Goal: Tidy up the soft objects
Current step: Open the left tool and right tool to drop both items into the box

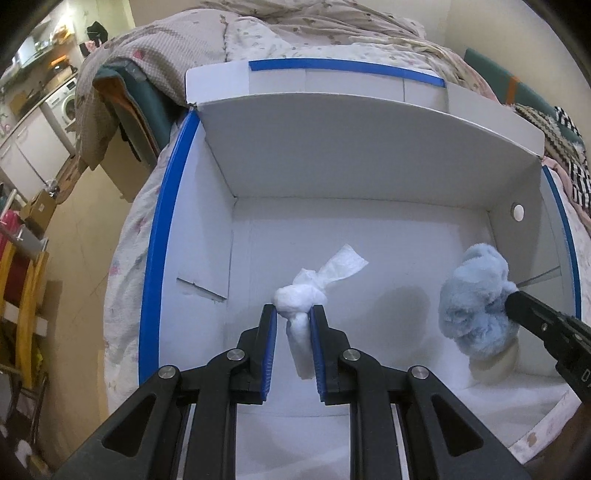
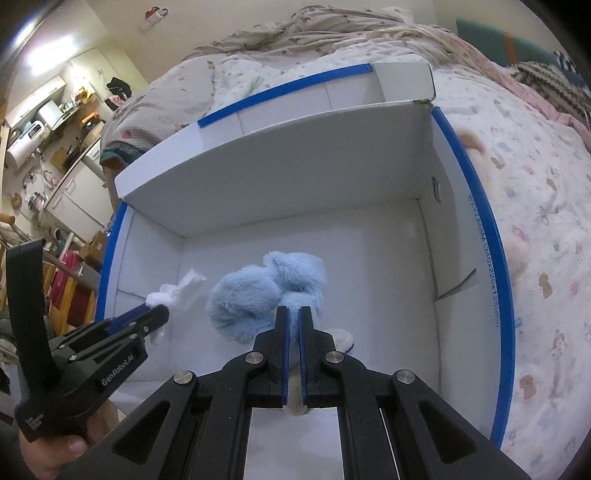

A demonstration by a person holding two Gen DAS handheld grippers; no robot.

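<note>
A white cardboard box (image 1: pixel 369 173) with blue-taped flaps lies open on a bed; it also shows in the right wrist view (image 2: pixel 280 184). My left gripper (image 1: pixel 293 314) is shut on a knotted white cloth (image 1: pixel 299 295) and holds it inside the box, left of centre. My right gripper (image 2: pixel 293 314) is shut on a fluffy light-blue plush toy (image 2: pixel 258 295) with a cream part below, inside the box at the right. In the left wrist view the plush (image 1: pixel 472 299) hangs from the right gripper's black tip. The left gripper (image 2: pixel 155 310) and the cloth (image 2: pixel 173 291) show at the left of the right wrist view.
The bed has a floral quilt (image 2: pixel 535 221) and a rumpled blanket (image 1: pixel 314 22) behind the box. A cream plush (image 2: pixel 517 254) lies outside the box's right wall. At the far left are cartons (image 1: pixel 125 147), a washing machine (image 1: pixel 62 103) and a yellow frame (image 1: pixel 29 295).
</note>
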